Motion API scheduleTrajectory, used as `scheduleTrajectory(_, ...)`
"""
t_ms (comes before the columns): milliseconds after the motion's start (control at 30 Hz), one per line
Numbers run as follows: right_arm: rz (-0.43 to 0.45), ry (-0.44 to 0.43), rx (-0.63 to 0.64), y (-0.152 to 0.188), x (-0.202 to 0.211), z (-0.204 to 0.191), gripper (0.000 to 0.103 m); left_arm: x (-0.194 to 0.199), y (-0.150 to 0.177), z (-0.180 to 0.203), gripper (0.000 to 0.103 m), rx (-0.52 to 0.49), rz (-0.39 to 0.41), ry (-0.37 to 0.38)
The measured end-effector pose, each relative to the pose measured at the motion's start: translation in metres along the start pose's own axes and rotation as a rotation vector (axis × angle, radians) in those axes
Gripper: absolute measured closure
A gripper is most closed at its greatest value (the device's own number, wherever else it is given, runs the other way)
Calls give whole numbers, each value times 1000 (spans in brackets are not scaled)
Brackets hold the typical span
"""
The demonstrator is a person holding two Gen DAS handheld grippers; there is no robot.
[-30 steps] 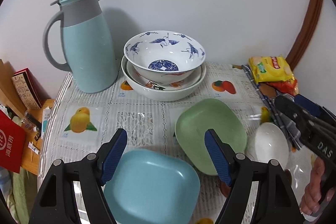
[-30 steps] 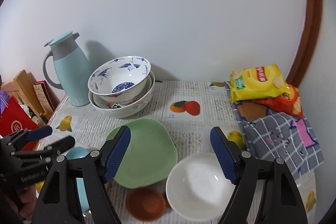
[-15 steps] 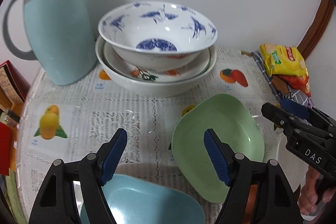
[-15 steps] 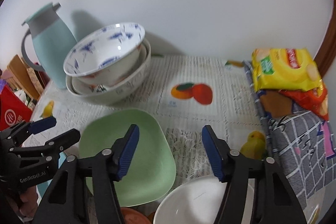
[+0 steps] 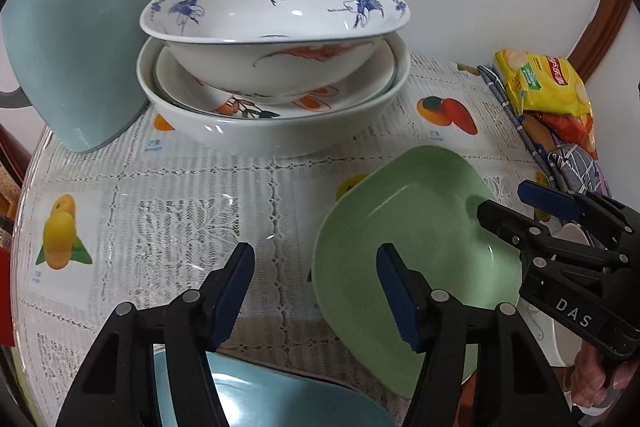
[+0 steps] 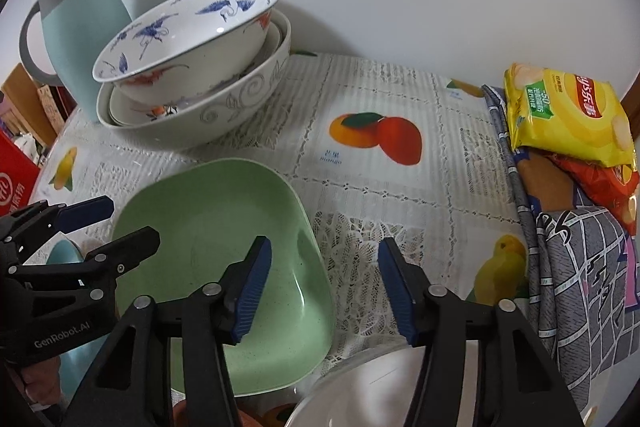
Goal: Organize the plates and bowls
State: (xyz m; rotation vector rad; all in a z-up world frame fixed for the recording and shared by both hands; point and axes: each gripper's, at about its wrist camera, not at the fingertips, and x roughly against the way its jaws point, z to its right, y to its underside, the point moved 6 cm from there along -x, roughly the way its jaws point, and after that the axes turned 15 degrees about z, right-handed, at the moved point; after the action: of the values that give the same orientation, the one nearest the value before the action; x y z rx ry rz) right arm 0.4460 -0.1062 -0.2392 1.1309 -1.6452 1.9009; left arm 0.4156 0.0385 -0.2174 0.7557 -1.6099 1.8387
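Both grippers' jaws have just been closing, half-open, nothing between them; left gripper (image 5: pixel 316 291) over cloth near blue plate (image 5: pixel 280 399), right gripper (image 6: pixel 324 287) at green plate's (image 6: pixel 200 223) right rim, stacked bowls (image 6: pixel 188 67) far left

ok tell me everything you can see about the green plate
The green plate is a pale green, squarish dish with rounded corners and a raised rim, faintly speckled, looking like matte plastic or melamine. It is empty and lies on the lace-patterned tablecloth, in front of the stacked bowls. A white bowl sits at its near corner and a blue dish to its other side. The right gripper straddles its edge with open jaws, not touching that I can tell.
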Motion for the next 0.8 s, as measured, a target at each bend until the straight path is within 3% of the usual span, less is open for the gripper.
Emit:
scheduleTrajectory(200,-18,13,10,1,-7,-1,64,-9,5,4,51,6,-14,4)
scheduleTrajectory(367,-33,6,4,4,-14,-2,67,-10,6,7,63,0,-9,27)
scheduleTrajectory(500,-68,-1,-3,10,-22,-3,82,-13,6,5,75,2,-3,12)
scheduleTrajectory(633,-65,2,11,12,-23,-7,84,-12,5,2,87,36,1,34)
scheduleTrajectory(800,-41,6,3,11,-21,-7,86,-9,2,-1,90,71,15,51)
